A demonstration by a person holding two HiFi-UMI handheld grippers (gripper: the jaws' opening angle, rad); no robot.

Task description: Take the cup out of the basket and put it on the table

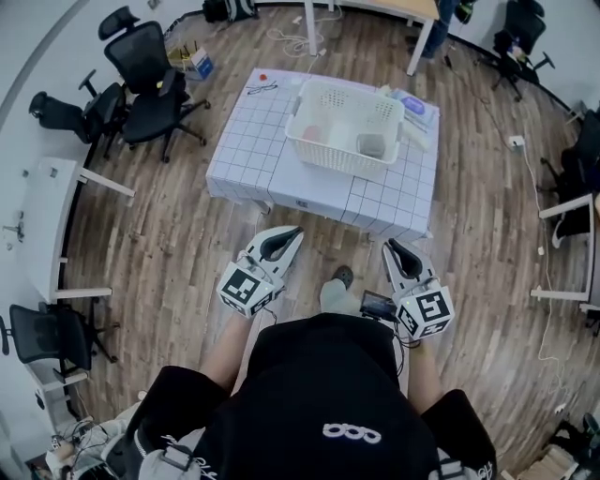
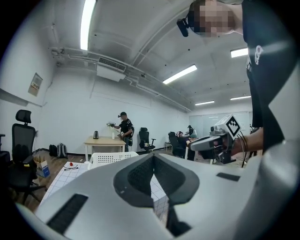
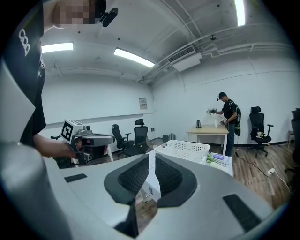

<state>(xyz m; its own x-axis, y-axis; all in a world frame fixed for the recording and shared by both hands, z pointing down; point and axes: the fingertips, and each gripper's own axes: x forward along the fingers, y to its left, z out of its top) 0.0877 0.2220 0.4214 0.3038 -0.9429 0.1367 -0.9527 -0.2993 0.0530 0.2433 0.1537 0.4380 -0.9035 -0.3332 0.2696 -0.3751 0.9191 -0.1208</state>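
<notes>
Hanging shut and empty above the wood floor [image 1: 159,244]: left claw [image 1: 291,232] and right claw [image 1: 392,246], jaws pressed together, nothing between them. Pointing toward a table [image 1: 253,150] with a white squared cloth, a little way ahead, not touching it. On that table, a white basket [image 1: 328,159] with small holes in its walls. Inside the basket, near its right end, the greyish cup [image 1: 371,145]. Beside the basket, glasses [image 1: 261,88] at the far left corner and a small pile of flat things [image 1: 417,111] on the right. Down between the two claws, one shoe [image 1: 343,276]. Off to the left, black chairs [image 1: 141,66] by the wall. Farther back, a wooden desk [image 1: 394,7] with a person [image 2: 124,129] standing at it.
</notes>
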